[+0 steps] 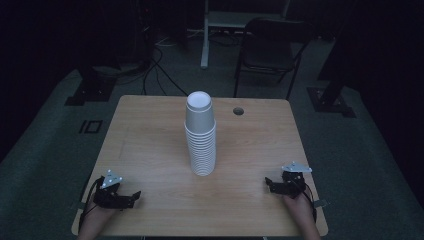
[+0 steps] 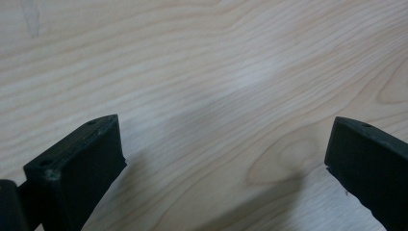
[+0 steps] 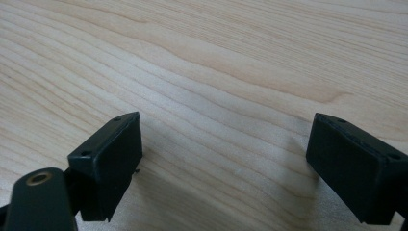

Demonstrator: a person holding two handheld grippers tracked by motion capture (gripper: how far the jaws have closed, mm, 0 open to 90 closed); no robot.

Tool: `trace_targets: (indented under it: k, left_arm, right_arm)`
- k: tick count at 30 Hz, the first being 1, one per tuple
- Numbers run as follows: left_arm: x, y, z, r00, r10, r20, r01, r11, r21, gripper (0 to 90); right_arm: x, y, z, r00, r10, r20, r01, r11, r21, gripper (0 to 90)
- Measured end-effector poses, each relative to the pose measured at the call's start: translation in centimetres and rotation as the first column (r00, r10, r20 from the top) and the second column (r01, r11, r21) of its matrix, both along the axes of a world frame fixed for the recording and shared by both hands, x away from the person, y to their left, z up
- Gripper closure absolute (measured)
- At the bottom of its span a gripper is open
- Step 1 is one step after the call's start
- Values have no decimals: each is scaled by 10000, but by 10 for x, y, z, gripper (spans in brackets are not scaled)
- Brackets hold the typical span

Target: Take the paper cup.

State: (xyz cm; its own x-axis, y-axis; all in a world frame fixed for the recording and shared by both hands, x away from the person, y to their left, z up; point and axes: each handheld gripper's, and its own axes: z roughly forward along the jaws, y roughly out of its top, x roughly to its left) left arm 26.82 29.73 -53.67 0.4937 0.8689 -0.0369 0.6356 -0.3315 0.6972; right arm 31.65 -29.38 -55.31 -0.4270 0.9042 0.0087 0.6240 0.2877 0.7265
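High view | stack of paper cups (image 1: pixel 201 135) upright mid-tabletop (image 1: pixel 150 130), well apart from both grippers | left gripper (image 1: pixel 134 196) and right gripper (image 1: pixel 268 182): fingers wide, empty | cups likely light, thin-walled, crushable, tippy; grip top cup's wall gently.

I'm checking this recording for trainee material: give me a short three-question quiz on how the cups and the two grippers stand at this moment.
1. True or false: the stack of paper cups stands upside down, bases upward, near the middle of the table.
2. Multiple choice: the left gripper is (A) shut on a cup, (B) open above bare wood, (C) touching the stack.
3. Short answer: what lies between the jaws of the right gripper in the right gripper view?

Key
1. True.
2. B; its jaws stand wide apart at the near left corner.
3. Nothing but wood grain; the jaws are open and hold nothing.
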Motion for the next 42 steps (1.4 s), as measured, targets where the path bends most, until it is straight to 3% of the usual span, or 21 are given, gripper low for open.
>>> trace_targets:
  k: [18, 25, 29, 42]
  left_arm:
    - [15, -26, 18, 9957, -844, 376, 850, 9963, -134, 3]
    - [21, -34, 33, 9928, -979, 686, 1011, 9939, -451, 3]
    - [22, -41, 41, 9875, -1180, 1047, 1229, 9916, -414, 3]
    - [35, -64, 67, 9695, -1938, 1498, 2009, 9790, -340, 3]
  right_arm:
    - [0, 0, 0, 10000, 4, 3, -4, 10000, -1, 118]
    - [0, 0, 0, 10000, 2, 4, -2, 10000, -1, 118]
    - [0, 0, 0, 10000, 1, 1, -1, 10000, 1, 118]
    - [0, 0, 0, 10000, -3, 2, 3, 10000, 6, 117]
